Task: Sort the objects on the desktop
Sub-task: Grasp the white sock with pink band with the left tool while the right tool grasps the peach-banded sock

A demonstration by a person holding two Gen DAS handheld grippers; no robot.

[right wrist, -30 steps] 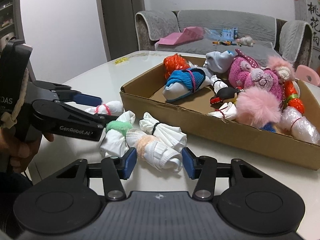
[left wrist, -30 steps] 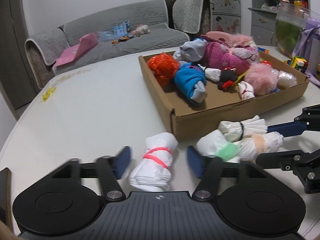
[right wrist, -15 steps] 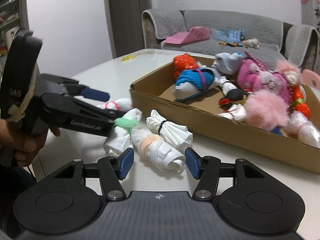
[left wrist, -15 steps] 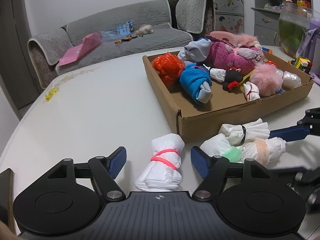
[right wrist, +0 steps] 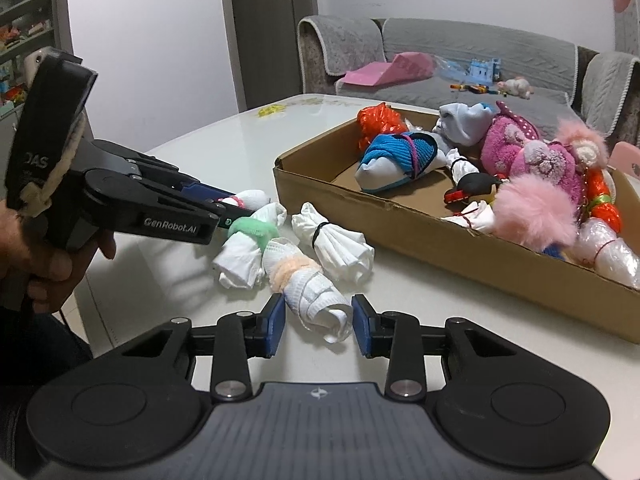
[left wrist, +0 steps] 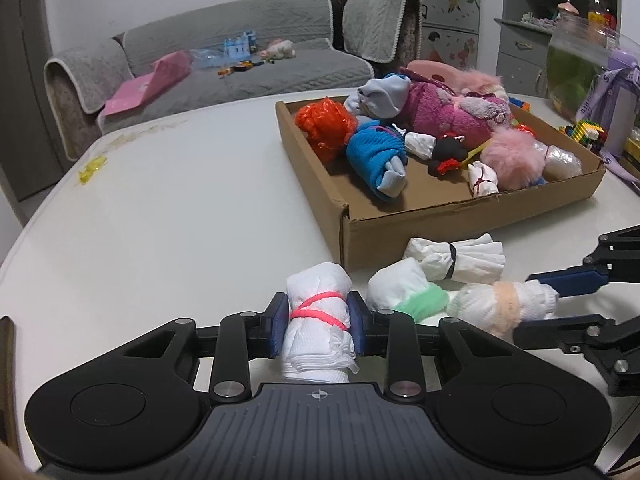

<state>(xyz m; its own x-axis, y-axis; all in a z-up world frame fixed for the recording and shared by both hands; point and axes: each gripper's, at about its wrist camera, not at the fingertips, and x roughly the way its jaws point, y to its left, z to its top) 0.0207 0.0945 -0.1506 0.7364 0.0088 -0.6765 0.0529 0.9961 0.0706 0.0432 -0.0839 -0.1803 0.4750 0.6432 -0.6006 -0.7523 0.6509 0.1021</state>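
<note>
White table [left wrist: 168, 216], large, round-edged; carries everything. Brown cardboard box [left wrist: 460, 216] far right on it, already loaded with plush toys, a blue bundle, an orange bundle. Four white cloth rolls on the table just near of the box's near wall.

Left gripper [left wrist: 318, 326]: jaws just been closing; both blue pads now pressed against the roll with pink band [left wrist: 318, 320], roll pinched at its banded waist and lying on the table. Wider and clear of the roll half a second ago.

Right gripper [right wrist: 319, 330]: jaws likewise just been closing; now narrow around the near end of the roll with peach band [right wrist: 310, 286]. Left pad at the cloth, thin gap visible at the right pad; not gripped yet by appearance.

Roll with green band [left wrist: 404, 294] and roll with black tie [left wrist: 456, 258] untouched, between the two held-at rolls and the box.

Judgement: left grasp made, right nearly made. Next likely a lift and carry far-right over the box wall. Risk: loose cloth slipping from the right pads.
</note>
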